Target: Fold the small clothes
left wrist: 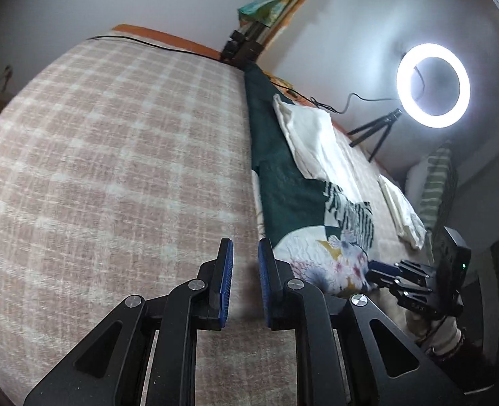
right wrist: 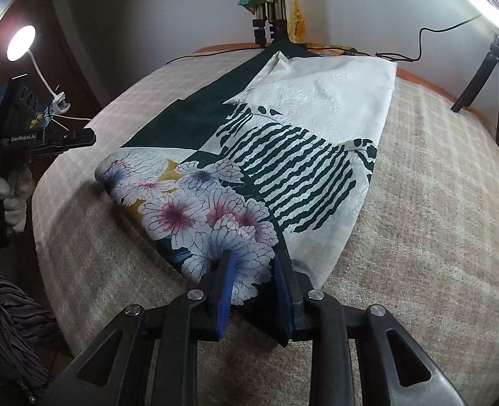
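A printed cloth (right wrist: pixel 283 155) in white, dark green, stripes and flowers lies folded on the checked blanket (right wrist: pixel 435 237). My right gripper (right wrist: pixel 254 267) is open, its blue pads either side of the cloth's near flowered corner. My left gripper (left wrist: pixel 246 257) is open and empty over the blanket (left wrist: pixel 114 169), just left of the cloth (left wrist: pixel 283 186). The right gripper (left wrist: pixel 401 277) shows at the right in the left wrist view. The left gripper (right wrist: pixel 63 138) shows at the left in the right wrist view, apart from the cloth.
A ring light (left wrist: pixel 433 84) on a small tripod stands at the bed's far edge, with a cable beside it. A tall tripod (right wrist: pixel 269 17) stands at the head of the bed. A folded white cloth (left wrist: pixel 401 209) and a striped pillow (left wrist: pixel 435 182) lie beyond. A desk lamp (right wrist: pixel 21 42) glows left.
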Motion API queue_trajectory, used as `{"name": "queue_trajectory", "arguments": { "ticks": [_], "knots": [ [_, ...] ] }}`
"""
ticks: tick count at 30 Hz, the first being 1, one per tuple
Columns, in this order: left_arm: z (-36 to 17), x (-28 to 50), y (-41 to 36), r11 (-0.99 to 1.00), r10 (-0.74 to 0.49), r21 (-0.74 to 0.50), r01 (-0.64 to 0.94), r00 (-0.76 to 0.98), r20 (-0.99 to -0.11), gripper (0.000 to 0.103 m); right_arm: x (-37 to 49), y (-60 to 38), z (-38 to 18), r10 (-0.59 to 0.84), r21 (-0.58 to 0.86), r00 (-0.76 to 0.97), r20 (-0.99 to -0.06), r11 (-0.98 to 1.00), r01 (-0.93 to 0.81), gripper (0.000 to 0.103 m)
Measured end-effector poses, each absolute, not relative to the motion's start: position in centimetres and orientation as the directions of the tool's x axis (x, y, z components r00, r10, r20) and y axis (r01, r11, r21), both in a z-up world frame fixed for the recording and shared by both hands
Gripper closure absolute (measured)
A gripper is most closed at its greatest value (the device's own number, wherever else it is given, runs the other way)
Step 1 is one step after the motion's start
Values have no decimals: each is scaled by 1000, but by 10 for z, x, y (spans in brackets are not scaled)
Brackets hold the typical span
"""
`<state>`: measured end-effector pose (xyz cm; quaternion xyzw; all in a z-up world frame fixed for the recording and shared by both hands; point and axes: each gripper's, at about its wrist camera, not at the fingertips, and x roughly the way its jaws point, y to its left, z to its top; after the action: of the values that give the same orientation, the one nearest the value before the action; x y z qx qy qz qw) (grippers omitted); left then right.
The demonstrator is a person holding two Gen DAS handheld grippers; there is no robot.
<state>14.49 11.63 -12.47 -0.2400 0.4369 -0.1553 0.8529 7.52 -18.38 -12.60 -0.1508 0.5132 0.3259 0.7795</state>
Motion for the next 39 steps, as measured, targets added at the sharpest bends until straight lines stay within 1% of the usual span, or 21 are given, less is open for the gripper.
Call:
{"name": "queue_trajectory", "arguments": {
  "ticks": [3, 8, 10, 13, 15, 18, 21, 24, 27, 32, 34, 35, 37, 38, 39],
  "knots": [
    [-127, 147, 101, 822, -527, -558, 113, 521, -672, 89, 76, -181, -127, 353, 98, 263, -898, 743, -663, 75],
    [-142, 150, 92, 813, -548, -573, 104, 466, -694, 89, 80, -179, -125, 357, 109, 256, -898, 745, -659, 74],
    [-144, 149, 85, 816, -554, -564, 127, 453, -699, 89, 86, -179, -121, 385, 163, 224, -895, 752, -639, 74],
    [-140, 148, 76, 836, -537, -521, 171, 451, -713, 89, 104, -169, -101, 465, 276, 175, -868, 744, -609, 69],
    [-140, 147, 77, 834, -540, -524, 175, 456, -708, 89, 116, -151, -88, 494, 307, 153, -856, 723, -619, 66],
    [-140, 148, 79, 831, -543, -526, 181, 466, -698, 89, 138, -104, -80, 516, 379, 44, -855, 680, -627, 65],
    [-139, 148, 72, 824, -557, -527, 209, 471, -685, 89, 150, -57, -87, 458, 346, 11, -889, 686, -640, 63],
    [-136, 148, 64, 827, -557, -507, 243, 470, -684, 89, 158, -17, -110, 392, 332, -49, -919, 699, -634, 63],
    [-133, 148, 57, 831, -555, -488, 268, 470, -686, 89, 158, 9, -129, 318, 283, -67, -946, 705, -651, 63],
    [-133, 151, 46, 838, -545, -459, 294, 465, -697, 89, 151, 31, -146, 234, 225, -79, -969, 698, -680, 63],
    [-131, 151, 43, 838, -546, -449, 311, 463, -698, 89, 151, 35, -152, 198, 197, -79, -977, 692, -694, 70],
    [-131, 151, 43, 836, -549, -449, 317, 462, -696, 89, 151, 37, -155, 176, 173, -70, -982, 690, -703, 82],
    [-129, 153, 48, 826, -564, -462, 324, 456, -688, 89, 151, 36, -158, 152, 140, -46, -987, 692, -708, 98],
    [-128, 155, 56, 812, -583, -487, 321, 445, -680, 88, 153, 33, -159, 164, 153, -52, -985, 699, -698, 101],
    [-127, 157, 64, 803, -595, -508, 311, 445, -669, 83, 155, 28, -157, 175, 163, -53, -983, 706, -689, 102]
  ]
}}
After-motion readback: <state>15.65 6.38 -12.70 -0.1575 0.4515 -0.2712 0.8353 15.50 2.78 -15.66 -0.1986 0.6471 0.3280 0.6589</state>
